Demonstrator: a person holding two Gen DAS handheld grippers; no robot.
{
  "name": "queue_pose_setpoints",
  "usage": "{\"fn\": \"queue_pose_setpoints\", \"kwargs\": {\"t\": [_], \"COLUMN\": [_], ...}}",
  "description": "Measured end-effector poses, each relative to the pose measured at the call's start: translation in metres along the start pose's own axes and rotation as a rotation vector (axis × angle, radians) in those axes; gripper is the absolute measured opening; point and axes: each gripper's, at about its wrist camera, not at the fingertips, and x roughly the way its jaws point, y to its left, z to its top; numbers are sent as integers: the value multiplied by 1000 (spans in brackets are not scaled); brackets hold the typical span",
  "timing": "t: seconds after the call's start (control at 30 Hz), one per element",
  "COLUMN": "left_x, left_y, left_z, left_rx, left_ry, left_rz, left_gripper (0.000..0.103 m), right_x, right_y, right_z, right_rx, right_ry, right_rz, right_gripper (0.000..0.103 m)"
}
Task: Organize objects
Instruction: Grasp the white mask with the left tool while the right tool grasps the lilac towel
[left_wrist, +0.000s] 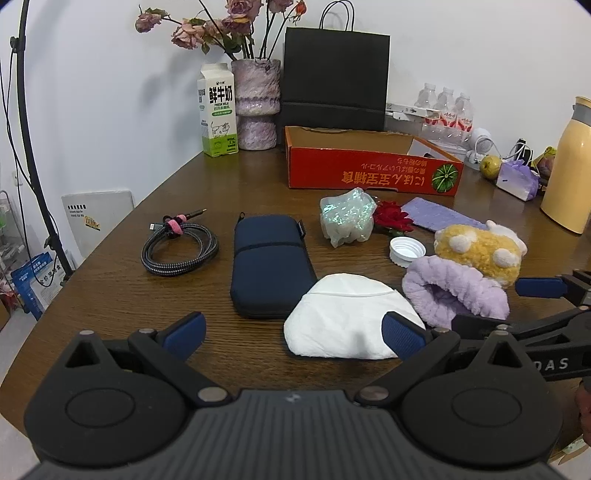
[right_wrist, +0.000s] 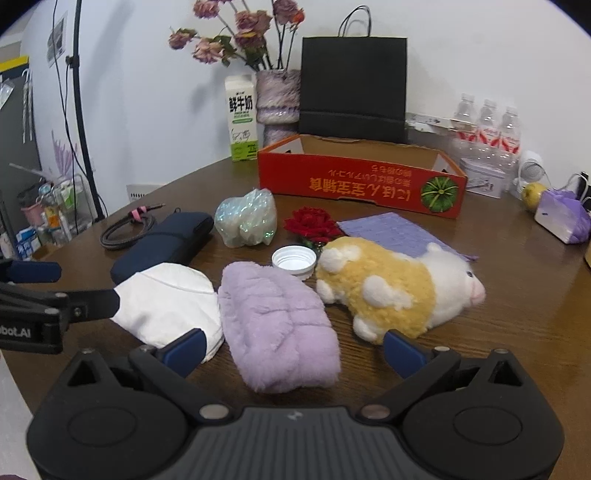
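Plush toy (right_wrist: 391, 284) face only in right view, cable (left_wrist: 180, 249) clearer left

milk carton (left_wrist: 218, 110), vase of dried roses (left_wrist: 255, 103), black paper bag (left_wrist: 334, 79), water bottles (left_wrist: 447, 107), yellow flask (left_wrist: 569, 166)

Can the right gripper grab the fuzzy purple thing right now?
Probably yes. The right gripper is open, and the fuzzy purple headband lies straight ahead between its fingers with nothing on top. The white mask and plush toy sit close on either side.
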Motion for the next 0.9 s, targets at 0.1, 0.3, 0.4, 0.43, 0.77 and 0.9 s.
{"fn": "queue_pose_setpoints", "kwargs": {"t": [0.1, 0.3, 0.4, 0.43, 0.77, 0.9], "left_x": [5, 11, 14, 15, 25, 31], "left_y": [1, 3, 1, 0, -8, -16], "left_z": [1, 1, 1, 1, 6, 10], "left_rx": [-4, -11, -8, -7, -2, 2], "left_ry": [10, 29, 39, 41, 70, 91], "left_rz": [5, 6, 5, 2, -27, -48], "left_gripper": [103, 103, 103, 103, 103, 103], "right_x": [11, 23, 24, 23, 0, -18], "right_y": [-1, -4, -4, -5, -15, -18], "right_z": [2, 2, 0, 1, -5, -6], "right_rx": [-12, -2, -2, -2, 39, 37], "right_ry": [22, 43, 37, 33, -75, -144], "right_rz": [10, 53, 74, 81, 119, 119], "right_gripper": [92, 73, 55, 46, 31, 30]}}
